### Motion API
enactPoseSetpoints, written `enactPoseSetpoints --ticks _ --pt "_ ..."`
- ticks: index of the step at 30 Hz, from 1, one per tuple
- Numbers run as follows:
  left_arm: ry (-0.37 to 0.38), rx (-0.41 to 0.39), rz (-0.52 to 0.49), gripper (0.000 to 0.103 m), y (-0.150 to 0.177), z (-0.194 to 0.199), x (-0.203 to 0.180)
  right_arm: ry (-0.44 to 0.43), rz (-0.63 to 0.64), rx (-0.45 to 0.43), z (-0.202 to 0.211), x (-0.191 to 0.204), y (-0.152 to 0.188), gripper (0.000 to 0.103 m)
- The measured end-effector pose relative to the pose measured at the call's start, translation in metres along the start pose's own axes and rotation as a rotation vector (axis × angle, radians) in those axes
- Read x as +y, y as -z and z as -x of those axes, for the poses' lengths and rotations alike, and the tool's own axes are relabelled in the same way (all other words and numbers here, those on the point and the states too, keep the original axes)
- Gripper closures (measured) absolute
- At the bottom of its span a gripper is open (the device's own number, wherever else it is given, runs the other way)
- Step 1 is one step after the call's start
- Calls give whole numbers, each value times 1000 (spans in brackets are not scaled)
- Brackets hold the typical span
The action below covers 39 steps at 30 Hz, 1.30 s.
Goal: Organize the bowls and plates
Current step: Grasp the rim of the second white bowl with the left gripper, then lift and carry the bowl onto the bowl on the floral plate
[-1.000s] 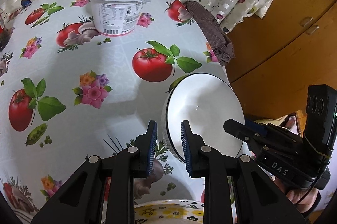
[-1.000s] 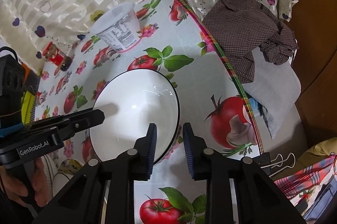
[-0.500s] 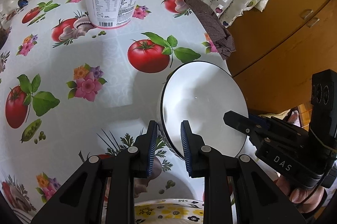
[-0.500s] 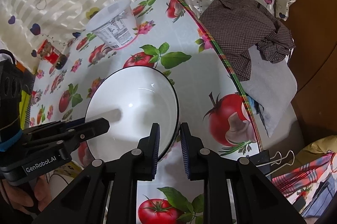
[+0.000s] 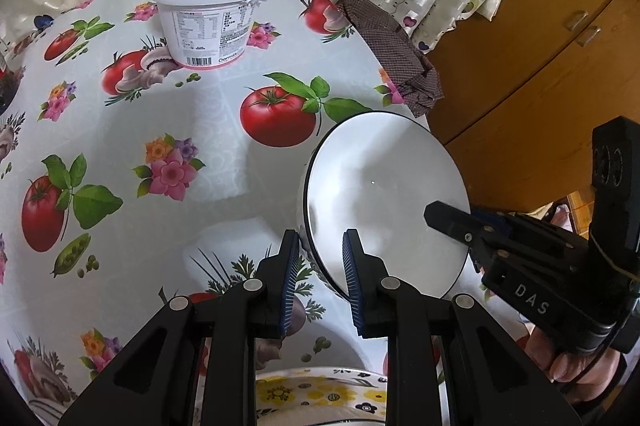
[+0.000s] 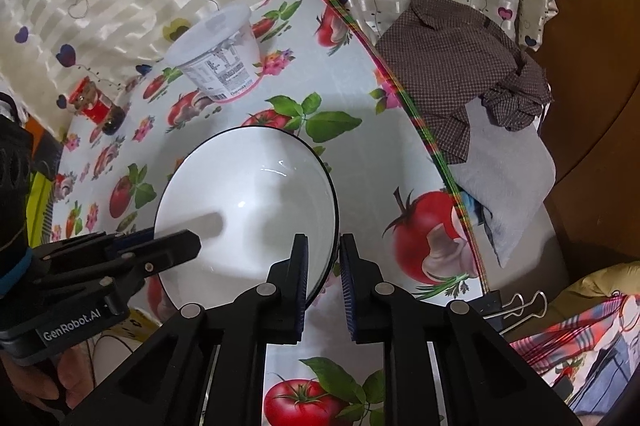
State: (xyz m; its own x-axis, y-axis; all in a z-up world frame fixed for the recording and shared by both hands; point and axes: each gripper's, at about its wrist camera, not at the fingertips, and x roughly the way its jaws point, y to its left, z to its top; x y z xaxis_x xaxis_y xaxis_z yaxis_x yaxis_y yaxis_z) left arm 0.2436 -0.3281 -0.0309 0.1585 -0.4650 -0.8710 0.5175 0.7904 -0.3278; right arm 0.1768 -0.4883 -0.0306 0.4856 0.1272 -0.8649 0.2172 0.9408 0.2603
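Note:
A white bowl with a thin black rim (image 5: pixel 384 194) is held between both grippers above the tomato-print tablecloth (image 5: pixel 160 130). My left gripper (image 5: pixel 320 274) is shut on the bowl's left rim, one finger inside and one outside. My right gripper (image 6: pixel 324 274) is shut on the bowl's (image 6: pixel 248 202) right rim the same way. Each gripper shows in the other's view, the right gripper (image 5: pixel 452 222) at right and the left gripper (image 6: pixel 176 250) at left. A plate with yellow flowers (image 5: pixel 316 390) lies below, at the bottom edge of the left wrist view.
A white lidded tub (image 5: pixel 210 18) stands at the back of the table. A brown checked cloth (image 6: pixel 460 74) and a grey cloth (image 6: pixel 504 186) lie off the table's right edge. A small red-capped bottle (image 6: pixel 96 106) stands back left. Binder clips (image 6: pixel 516 306) sit at the edge.
The bowl, held by both grippers, has risen and tilted a little. The right gripper's fingers have closed tighter on the rim. The tub looks nearer in the left wrist view.

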Motion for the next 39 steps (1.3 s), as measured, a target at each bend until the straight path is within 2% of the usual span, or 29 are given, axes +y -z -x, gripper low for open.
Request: enactPoseSetpoints --ticks 9,19,31,39 --pt "-4 -33 -5 80 8 28 -4 -10 21 -22 24 14 1 87" --pt "-18 -83 16 80 35 73 -2 -36 75 -55 59 45 16 87" --pt "-62 -120 46 80 87 121 3 -80 147 -54 87 86 57 87" --pt "-82 -109 58 80 120 132 5 -94 176 -30 93 99 87 87"
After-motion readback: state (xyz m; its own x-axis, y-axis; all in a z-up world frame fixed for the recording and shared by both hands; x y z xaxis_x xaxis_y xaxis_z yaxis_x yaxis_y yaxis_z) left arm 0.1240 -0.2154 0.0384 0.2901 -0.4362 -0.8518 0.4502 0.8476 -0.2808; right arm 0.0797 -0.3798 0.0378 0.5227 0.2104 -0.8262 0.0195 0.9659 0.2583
